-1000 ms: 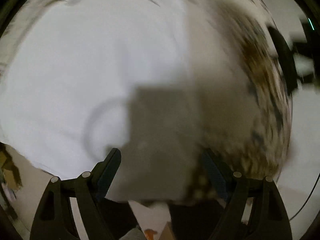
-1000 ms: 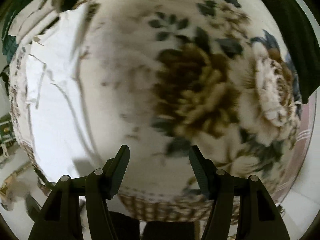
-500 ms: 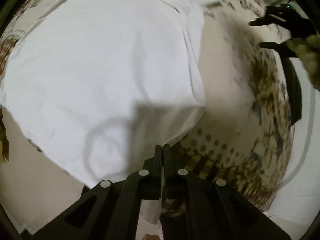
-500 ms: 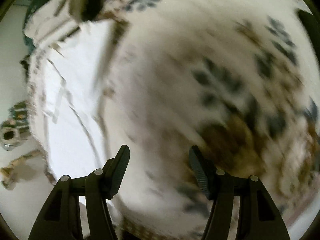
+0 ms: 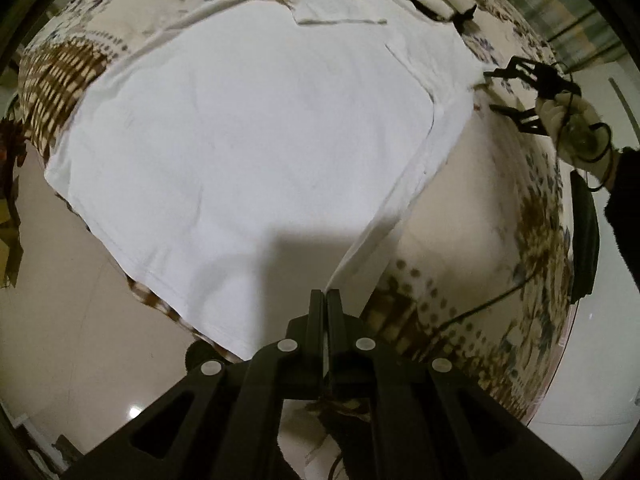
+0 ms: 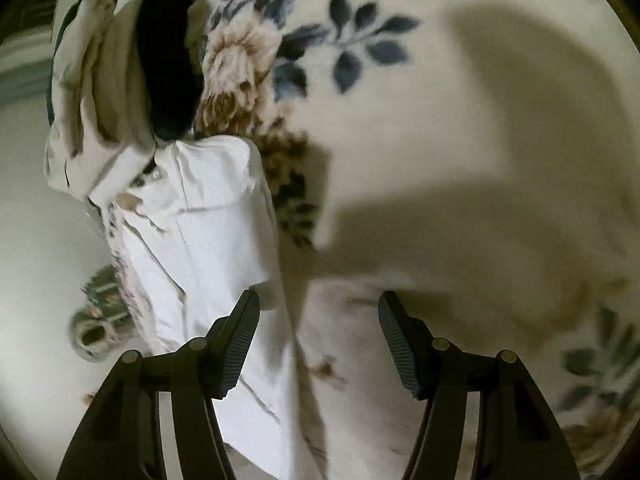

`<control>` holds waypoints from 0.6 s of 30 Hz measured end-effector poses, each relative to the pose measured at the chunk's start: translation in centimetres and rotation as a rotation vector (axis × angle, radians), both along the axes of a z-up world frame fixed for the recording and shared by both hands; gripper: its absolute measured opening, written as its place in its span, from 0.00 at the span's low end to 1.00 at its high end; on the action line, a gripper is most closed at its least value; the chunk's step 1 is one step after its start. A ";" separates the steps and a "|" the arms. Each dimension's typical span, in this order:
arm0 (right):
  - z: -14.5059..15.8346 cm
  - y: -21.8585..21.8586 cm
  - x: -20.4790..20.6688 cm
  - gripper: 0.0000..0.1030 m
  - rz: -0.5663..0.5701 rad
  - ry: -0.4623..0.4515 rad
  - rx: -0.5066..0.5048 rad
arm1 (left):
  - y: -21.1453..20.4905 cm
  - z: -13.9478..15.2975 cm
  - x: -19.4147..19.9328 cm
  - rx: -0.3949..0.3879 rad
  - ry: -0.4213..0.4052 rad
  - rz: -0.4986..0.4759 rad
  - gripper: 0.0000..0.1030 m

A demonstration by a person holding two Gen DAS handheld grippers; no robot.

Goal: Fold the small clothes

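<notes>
A white T-shirt [image 5: 248,128] lies spread flat on a floral bedspread [image 5: 500,208]. My left gripper [image 5: 326,300] is shut on the shirt's near hem corner, and the edge rises from the bed to the jaws. My right gripper [image 6: 318,340] is open and empty, low over the bedspread [image 6: 460,120] beside the shirt's sleeve [image 6: 212,220]. It also shows in the left wrist view [image 5: 516,92], open at the shirt's far right sleeve.
A pile of folded pale and dark clothes [image 6: 132,64] lies beyond the sleeve. The bed edge drops to a pale floor [image 5: 80,320] at the left. A dark strap [image 5: 584,240] lies along the bed's right edge.
My left gripper closed on the shirt's hem corner and lifted it. My right gripper swung over the bedspread to the shirt's sleeve, staying open.
</notes>
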State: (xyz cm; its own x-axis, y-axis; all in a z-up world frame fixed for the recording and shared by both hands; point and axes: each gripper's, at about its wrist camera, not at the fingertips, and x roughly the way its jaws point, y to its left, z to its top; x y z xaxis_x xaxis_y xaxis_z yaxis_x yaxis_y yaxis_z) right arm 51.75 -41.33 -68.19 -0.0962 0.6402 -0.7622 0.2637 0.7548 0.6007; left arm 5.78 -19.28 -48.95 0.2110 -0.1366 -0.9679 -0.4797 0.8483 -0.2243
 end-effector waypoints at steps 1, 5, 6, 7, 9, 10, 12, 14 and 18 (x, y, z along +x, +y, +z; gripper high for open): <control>0.2 0.7 0.2 0.23 -0.016 -0.004 0.025 | 0.6 0.3 0.0 0.002 -0.007 -0.001 0.00; 2.9 3.9 0.6 0.02 0.038 -0.080 -0.024 | 3.2 1.6 -0.2 -0.016 -0.032 0.028 0.00; 4.4 5.2 0.8 0.02 0.067 -0.107 -0.044 | 4.0 1.9 -0.2 -0.021 -0.039 0.040 0.00; 5.4 6.0 1.0 0.02 0.085 -0.123 -0.058 | 4.7 2.3 -0.2 -0.022 -0.047 0.055 0.00; 7.8 7.9 1.5 0.02 0.127 -0.163 -0.088 | 6.8 3.1 -0.3 -0.031 -0.070 0.086 0.00; 9.4 9.3 1.8 0.02 0.150 -0.192 -0.107 | 8.0 3.7 -0.5 -0.028 -0.082 0.097 0.00; 12.2 12.3 2.6 0.02 0.183 -0.230 -0.128 | 10.1 4.5 -0.6 -0.027 -0.110 0.125 0.00; 14.5 15.9 3.2 0.02 0.218 -0.261 -0.147 | 12.4 5.0 -0.8 -0.028 -0.122 0.156 0.00; 17.3 22.7 3.9 0.02 0.297 -0.294 -0.191 | 18.5 4.7 -1.3 -0.046 -0.133 0.237 0.00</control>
State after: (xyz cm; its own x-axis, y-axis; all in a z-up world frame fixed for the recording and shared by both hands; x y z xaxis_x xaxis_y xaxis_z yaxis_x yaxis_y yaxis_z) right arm 55.69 -18.58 -50.91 -0.0161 0.4627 -0.8864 -0.1414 0.8765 0.4601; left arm 4.51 -0.80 -44.29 0.3669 -0.1111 -0.9236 -0.6275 0.7034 -0.3339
